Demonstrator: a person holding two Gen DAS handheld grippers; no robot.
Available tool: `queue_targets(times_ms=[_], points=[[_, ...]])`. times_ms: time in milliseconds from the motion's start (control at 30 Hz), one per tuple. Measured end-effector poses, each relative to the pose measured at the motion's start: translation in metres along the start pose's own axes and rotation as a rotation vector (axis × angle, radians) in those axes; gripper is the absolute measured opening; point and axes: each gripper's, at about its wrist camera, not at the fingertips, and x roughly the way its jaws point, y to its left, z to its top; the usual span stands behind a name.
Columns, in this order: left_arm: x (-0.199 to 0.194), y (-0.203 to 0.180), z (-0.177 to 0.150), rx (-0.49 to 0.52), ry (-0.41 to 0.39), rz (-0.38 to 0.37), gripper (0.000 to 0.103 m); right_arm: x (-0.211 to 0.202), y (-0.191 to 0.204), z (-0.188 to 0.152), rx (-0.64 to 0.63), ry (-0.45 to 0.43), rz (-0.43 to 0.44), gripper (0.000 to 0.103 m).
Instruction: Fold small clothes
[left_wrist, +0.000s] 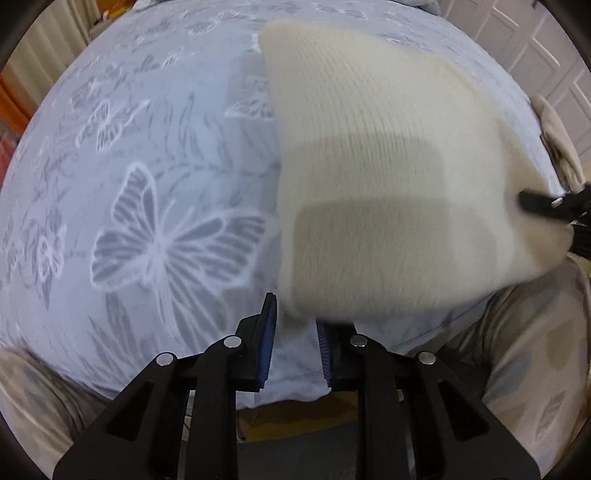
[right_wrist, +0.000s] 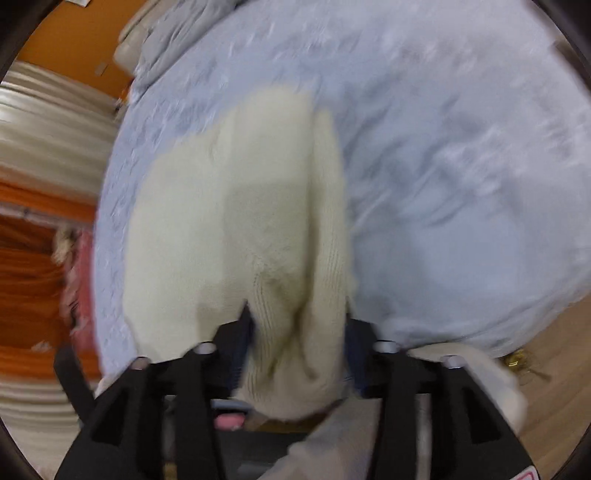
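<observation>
Hat (left_wrist: 388, 177), cream ribbed knit, lies spread on the pale blue butterfly bedspread (left_wrist: 147, 184). Everything below is placed from the hat.

Left claw (left_wrist: 295, 350): sits just off the hat's near corner, at its bottom edge. Blue pads (left_wrist: 269, 332) have a clear gap between them with only bedspread showing through; the hat's hem reaches the right pad's tip but nothing is pinched. Released, jaws narrow.

Right claw (right_wrist: 299, 332): at the hat's other near corner. In the right wrist view a bunched fold of knit fills the gap between its jaws, with cloth against both fingers. Reads as grasping the hat, though motion blur makes the pressure hard to confirm. In the left wrist view its black finger (left_wrist: 543, 203) shows at the hat's right edge, on the cloth.

Long axis: the hat runs away from both claws, open brim end near, rounded crown far, leaning slightly left toward the crown.

Judgement: the right claw is the one engaged; the left is nearer to bare bedspread than to cloth. For a two-corner lift the left would need to shift right and forward onto the hem. The fold would likely carry the near edge toward the crown.

Risk: a one-sided grip skews the knit.
</observation>
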Motion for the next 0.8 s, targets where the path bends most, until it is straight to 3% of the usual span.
queue_targets(times_ms=[67, 100, 167, 200, 233, 267, 333, 400, 467, 533, 600, 667, 733, 800], points=[[-0.008, 0.007, -0.002, -0.018, -0.007, -0.025, 0.025, -0.027, 0.007, 0.002, 0.001, -0.105, -0.090, 0.056], [-0.013, 0.010, -0.004, -0.018, -0.013, -0.029, 0.028, -0.036, 0.015, 0.001, -0.022, -0.138, -0.082, 0.052], [-0.027, 0.015, -0.008, -0.012, -0.045, -0.014, 0.032, -0.045, 0.046, 0.003, -0.122, -0.142, 0.005, 0.032], [-0.034, 0.017, -0.011, -0.010, -0.067, 0.004, 0.039, -0.045, 0.069, 0.000, -0.184, -0.124, 0.058, 0.016], [-0.041, 0.020, -0.014, -0.012, -0.083, 0.015, 0.043, -0.039, 0.089, -0.003, -0.235, -0.099, 0.095, 0.011], [-0.048, 0.027, -0.017, -0.029, -0.097, 0.022, 0.052, -0.030, 0.108, -0.010, -0.287, -0.065, 0.131, 0.009], [-0.055, 0.042, -0.017, -0.083, -0.116, 0.022, 0.053, 0.007, 0.141, -0.023, -0.364, 0.015, 0.155, 0.008], [-0.062, 0.058, -0.016, -0.141, -0.127, 0.019, 0.053, 0.074, 0.157, -0.036, -0.409, 0.137, 0.079, 0.007], [-0.068, 0.069, -0.013, -0.165, -0.142, 0.026, 0.053, 0.121, 0.153, -0.046, -0.408, 0.221, 0.012, 0.001], [-0.075, 0.074, -0.012, -0.173, -0.155, 0.035, 0.053, 0.111, 0.151, -0.041, -0.340, 0.223, 0.041, 0.001], [-0.080, 0.079, -0.009, -0.172, -0.176, 0.029, 0.058, 0.079, 0.154, -0.034, -0.333, 0.151, 0.066, 0.001], [-0.080, 0.080, -0.006, -0.174, -0.189, 0.018, 0.063, 0.069, 0.145, -0.030, -0.326, 0.107, 0.039, 0.002], [-0.078, 0.074, -0.002, -0.169, -0.188, -0.006, 0.063, 0.093, 0.120, -0.027, -0.321, 0.167, -0.024, 0.000], [-0.074, 0.061, 0.007, -0.141, -0.179, -0.018, 0.063, 0.087, 0.100, -0.030, -0.257, 0.198, 0.013, 0.000]])
